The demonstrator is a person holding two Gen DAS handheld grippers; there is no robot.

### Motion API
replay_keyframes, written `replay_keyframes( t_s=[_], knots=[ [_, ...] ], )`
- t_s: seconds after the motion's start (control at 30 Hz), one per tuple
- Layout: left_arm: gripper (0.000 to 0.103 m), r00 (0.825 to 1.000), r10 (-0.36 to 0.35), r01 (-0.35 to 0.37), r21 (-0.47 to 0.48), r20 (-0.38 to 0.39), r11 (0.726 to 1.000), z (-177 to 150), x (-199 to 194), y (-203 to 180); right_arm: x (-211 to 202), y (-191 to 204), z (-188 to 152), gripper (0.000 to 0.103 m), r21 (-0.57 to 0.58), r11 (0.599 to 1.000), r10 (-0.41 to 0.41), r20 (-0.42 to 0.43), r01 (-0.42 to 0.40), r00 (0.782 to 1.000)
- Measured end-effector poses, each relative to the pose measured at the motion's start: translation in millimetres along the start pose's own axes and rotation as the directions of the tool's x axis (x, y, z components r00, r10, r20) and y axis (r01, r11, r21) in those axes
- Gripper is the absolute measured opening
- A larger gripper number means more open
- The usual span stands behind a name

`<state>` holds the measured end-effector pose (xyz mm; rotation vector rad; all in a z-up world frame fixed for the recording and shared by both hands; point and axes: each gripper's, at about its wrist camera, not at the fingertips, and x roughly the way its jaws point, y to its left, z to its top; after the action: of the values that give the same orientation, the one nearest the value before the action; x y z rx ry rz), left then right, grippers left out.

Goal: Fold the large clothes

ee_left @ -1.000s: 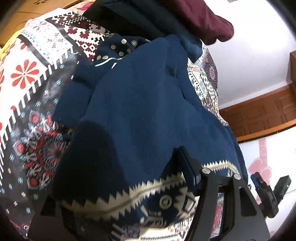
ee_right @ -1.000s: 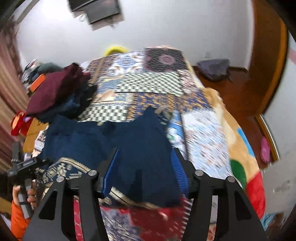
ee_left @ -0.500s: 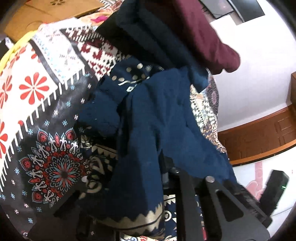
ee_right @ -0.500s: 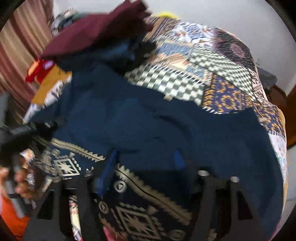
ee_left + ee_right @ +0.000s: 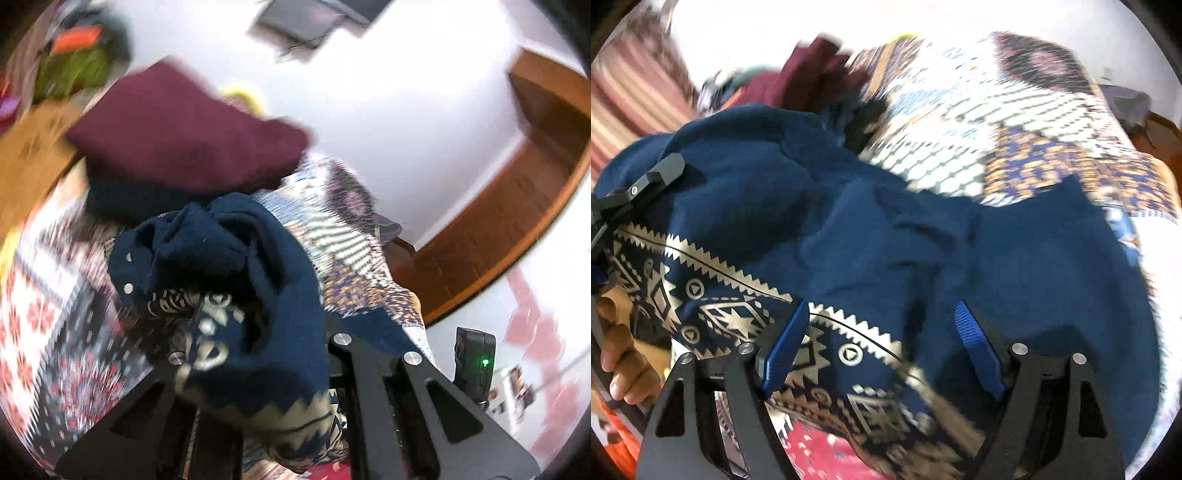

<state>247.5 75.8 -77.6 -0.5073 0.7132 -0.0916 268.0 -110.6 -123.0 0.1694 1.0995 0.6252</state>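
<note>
A large navy garment with a cream zigzag and geometric border (image 5: 871,229) lies bunched on the patterned bedspread (image 5: 990,110). My left gripper (image 5: 255,354) is shut on a gathered wad of this garment (image 5: 258,295) and holds it up; the cloth hides its fingertips. It also shows at the left edge of the right wrist view (image 5: 653,177). My right gripper (image 5: 882,343) is open, its blue pads (image 5: 979,350) spread over the border of the garment, which lies between and under them.
A maroon garment (image 5: 184,129) sits on a dark pile at the back of the bed. The bed's patchwork cover (image 5: 55,314) runs to the left. A wooden skirting (image 5: 498,221) and white wall lie to the right. A striped curtain (image 5: 635,92) is at the left.
My left gripper has lifted and swung up with the bunched navy cloth. My right gripper has moved forward over the garment's border. Both views are blurred by motion.
</note>
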Motion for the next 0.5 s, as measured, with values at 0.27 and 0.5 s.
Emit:
replay_keyframes(
  t_s=[0.27, 0.5],
  knots=[
    [0.009, 0.999, -0.046, 0.047, 0.407, -0.011, 0.912, -6.6, 47.8, -151.5, -92.2, -78.2, -28.0, 0.079, 0.18, 0.971, -0.19, 0.187, 0.156, 0.964],
    [0.014, 0.926, 0.009, 0.187, 0.479, -0.378, 0.858, -78.0, 157.2, -188.7, -136.3, -123.5, -57.4, 0.079, 0.328, 0.922, -0.283, 0.214, 0.205, 0.935]
  ],
)
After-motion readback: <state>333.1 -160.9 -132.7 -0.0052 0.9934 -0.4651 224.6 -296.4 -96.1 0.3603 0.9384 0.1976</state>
